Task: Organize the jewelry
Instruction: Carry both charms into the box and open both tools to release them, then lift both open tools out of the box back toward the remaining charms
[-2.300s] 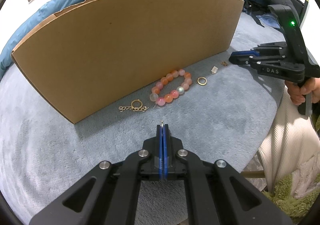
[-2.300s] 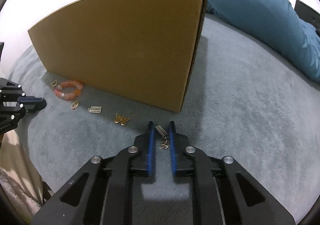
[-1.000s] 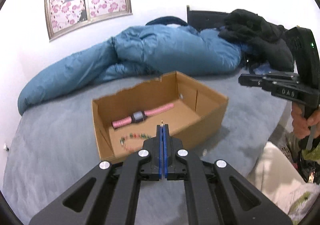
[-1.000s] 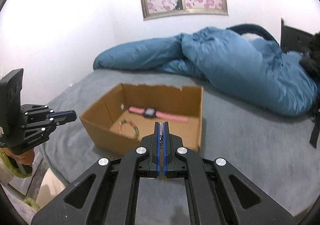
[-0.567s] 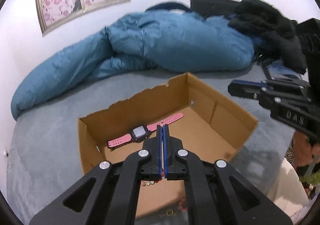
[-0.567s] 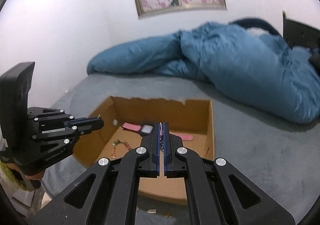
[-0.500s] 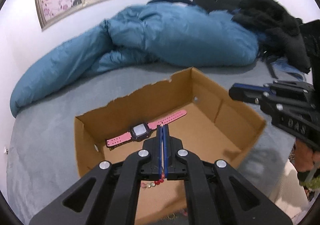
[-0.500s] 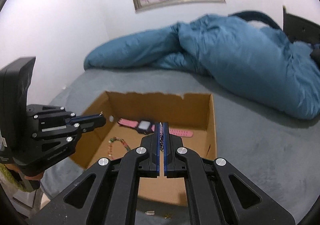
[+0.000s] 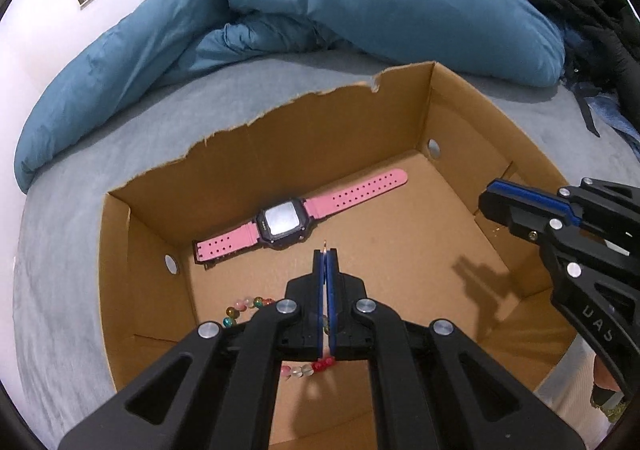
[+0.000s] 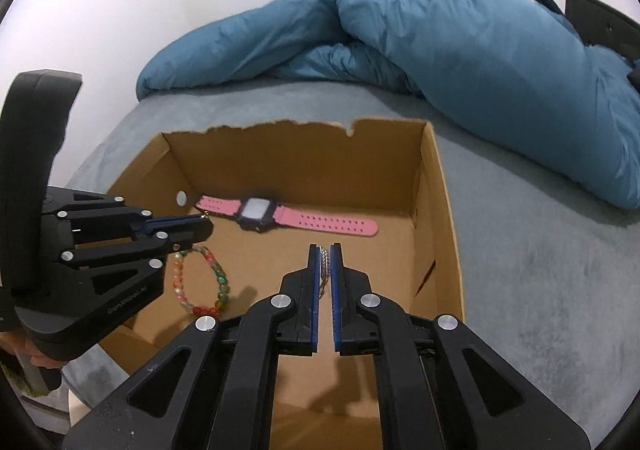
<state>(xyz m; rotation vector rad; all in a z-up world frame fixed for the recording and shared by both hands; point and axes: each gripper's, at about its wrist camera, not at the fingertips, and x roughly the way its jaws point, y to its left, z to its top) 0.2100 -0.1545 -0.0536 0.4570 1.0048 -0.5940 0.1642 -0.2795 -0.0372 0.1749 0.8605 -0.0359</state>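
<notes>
Cardboard box (image 9: 452, 121): open-topped, far wall with a torn upper edge, round holes in the side walls. It sits on my grey bed cover (image 10: 532, 250), with a blue duvet (image 10: 460, 33) heaped behind it.

Contents, item one: pink watch (image 9: 284, 219), dark case, strap laid out flat, lying along the foot of the far wall.

Contents, item two: beaded bracelet (image 10: 200, 278), multicoloured beads, lying in a loop on the box floor near the left wall. In the left wrist view only part of it shows, under my tool.

Left gripper (image 9: 325, 252): I hold it over the box interior, pointing down, jaws clenched on a small gold piece (image 9: 325, 245) whose tip pokes out past the pads. I cannot tell what kind of piece it is.

Right gripper (image 10: 324, 248): also over the box interior, toward the right side. Its jaws have just been opening and now stand slightly parted, with a thin chain-like piece (image 10: 323, 264) hanging between them, against the left pad. I cannot tell whether the pads still grip it.

Loose jewelry outside the box: not visible in either view.
</notes>
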